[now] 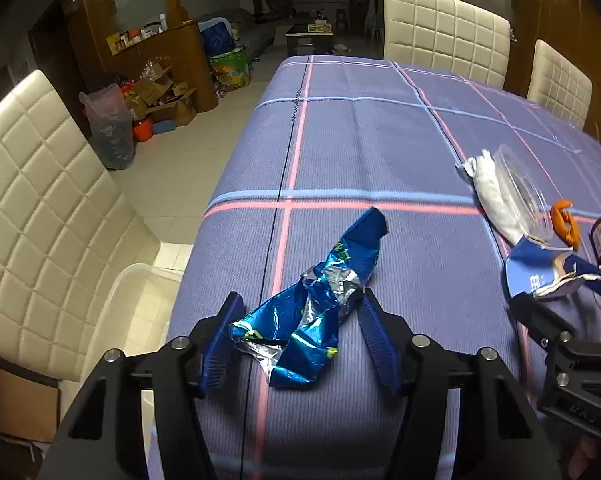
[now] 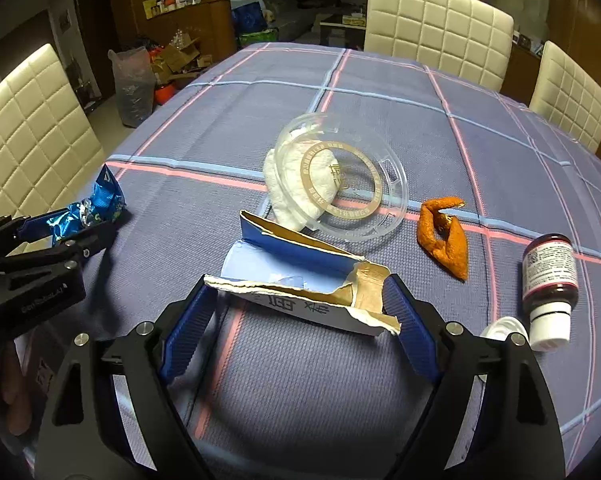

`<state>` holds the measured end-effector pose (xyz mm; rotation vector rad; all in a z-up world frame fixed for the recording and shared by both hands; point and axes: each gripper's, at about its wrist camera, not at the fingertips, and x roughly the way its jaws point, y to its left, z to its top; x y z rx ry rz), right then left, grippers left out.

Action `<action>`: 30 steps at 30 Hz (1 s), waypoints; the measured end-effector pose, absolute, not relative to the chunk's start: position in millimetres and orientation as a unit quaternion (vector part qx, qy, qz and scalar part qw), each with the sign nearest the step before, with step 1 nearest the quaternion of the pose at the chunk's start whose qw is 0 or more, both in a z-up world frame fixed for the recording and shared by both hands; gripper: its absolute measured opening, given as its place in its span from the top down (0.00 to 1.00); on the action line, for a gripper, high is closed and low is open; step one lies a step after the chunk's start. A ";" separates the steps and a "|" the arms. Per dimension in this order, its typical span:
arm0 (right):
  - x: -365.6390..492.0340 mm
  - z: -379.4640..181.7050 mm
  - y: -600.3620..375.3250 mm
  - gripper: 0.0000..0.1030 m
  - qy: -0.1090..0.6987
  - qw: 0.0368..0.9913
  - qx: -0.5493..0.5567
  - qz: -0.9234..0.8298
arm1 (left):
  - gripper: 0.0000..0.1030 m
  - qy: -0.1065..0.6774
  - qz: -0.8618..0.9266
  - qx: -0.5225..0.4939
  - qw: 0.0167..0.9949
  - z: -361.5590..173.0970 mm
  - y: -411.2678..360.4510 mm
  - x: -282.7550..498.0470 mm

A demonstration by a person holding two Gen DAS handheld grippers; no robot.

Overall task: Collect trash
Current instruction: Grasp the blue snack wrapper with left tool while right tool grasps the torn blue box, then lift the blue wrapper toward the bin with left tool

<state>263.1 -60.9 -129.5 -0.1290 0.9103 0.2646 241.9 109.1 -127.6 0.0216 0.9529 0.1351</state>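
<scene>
Left gripper (image 1: 300,322) straddles the crumpled blue foil wrapper (image 1: 306,316) on the checked tablecloth (image 1: 360,140), fingers wide apart, nothing held. Right gripper (image 2: 298,312) likewise spread around the torn blue carton (image 2: 300,280), not yet pinching. Best approach, prob.: squeeze each mid-body w/ even pressure before lifting.

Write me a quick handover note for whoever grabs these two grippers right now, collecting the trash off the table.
Left gripper: open, fingers either side of the blue foil wrapper, not closed on it.
Right gripper: open, fingers bracketing the torn blue carton, not closed.
Still on the tablecloth: clear plastic lid leaning over a crumpled white tissue, orange peel, small bottle lying on its side, white cap beside it.
Done: nothing visibly collected.
Left: close on both pieces, bin them, then the rest.
</scene>
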 end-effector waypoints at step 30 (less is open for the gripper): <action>169.6 -120.1 -73.2 0.19 0.452 0.878 -0.057 0.146 | 0.52 0.440 0.055 -0.004 0.896 -106.9 93.5 128.1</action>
